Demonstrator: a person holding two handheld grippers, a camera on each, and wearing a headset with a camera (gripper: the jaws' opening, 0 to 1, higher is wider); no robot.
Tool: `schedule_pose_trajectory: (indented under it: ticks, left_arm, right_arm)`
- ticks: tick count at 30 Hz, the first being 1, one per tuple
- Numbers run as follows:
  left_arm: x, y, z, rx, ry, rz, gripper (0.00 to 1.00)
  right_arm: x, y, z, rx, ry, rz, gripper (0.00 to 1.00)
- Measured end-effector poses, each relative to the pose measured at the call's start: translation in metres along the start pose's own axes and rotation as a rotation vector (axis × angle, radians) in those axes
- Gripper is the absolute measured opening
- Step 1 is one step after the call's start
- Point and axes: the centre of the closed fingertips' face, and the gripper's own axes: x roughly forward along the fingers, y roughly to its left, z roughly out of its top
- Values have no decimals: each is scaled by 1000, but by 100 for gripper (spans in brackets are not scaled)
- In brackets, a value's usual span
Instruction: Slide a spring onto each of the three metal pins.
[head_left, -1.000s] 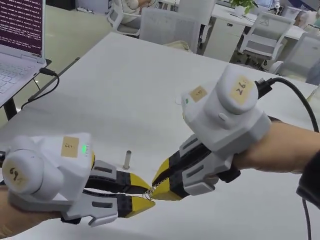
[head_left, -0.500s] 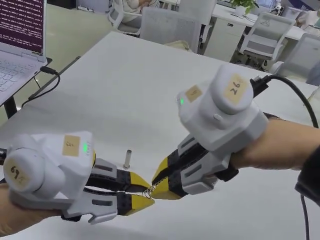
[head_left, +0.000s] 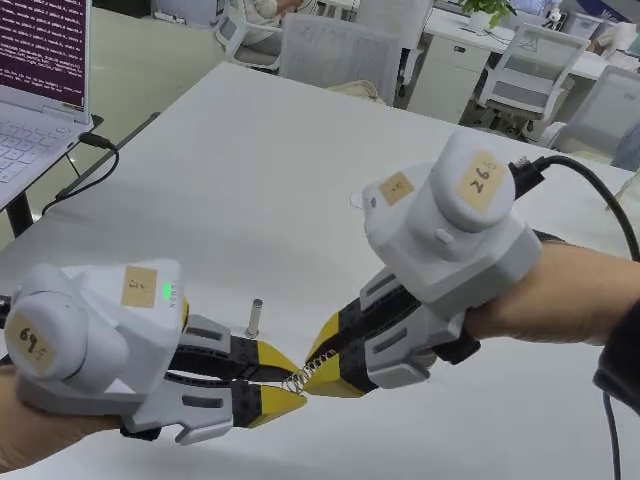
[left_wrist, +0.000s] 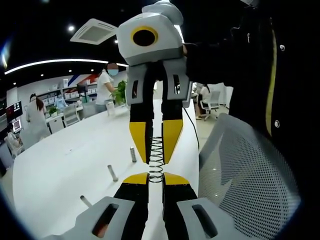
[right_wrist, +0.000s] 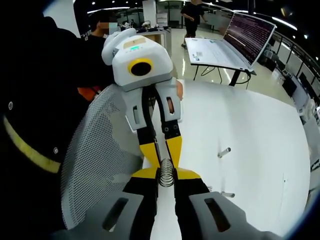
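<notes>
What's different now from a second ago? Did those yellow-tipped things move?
The left hand-held gripper has drawn back a little from the right hand-held gripper, so the spring both pinch looks more stretched between them. Nothing was let go: each stays shut on one end. The upright metal pin on the table stayed put.

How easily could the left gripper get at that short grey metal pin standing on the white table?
Probably easily: the pin stands close beside the left gripper with bare table between, though its jaws pinch a thin coil spring.
</notes>
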Motion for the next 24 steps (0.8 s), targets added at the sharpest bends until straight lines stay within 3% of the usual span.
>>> schedule_pose_trajectory:
  ticks: [5,11,19,24]
  left_arm:
    - [0,1,1,-8,-8,5,2]
    - [2,-1,1,-3,-2,-1,3]
    - [0,2,-3,-10,13,11,12]
    - [-4,5,-4,-14,15,25,16]
  right_arm:
    - [-1,-1,3,8,-4,-2,8]
    - [0,0,1,3,28,7,8]
    - [-1,-3,-6,-5,57,2,8]
    - [-9,-12,-15,5,78,-21,8]
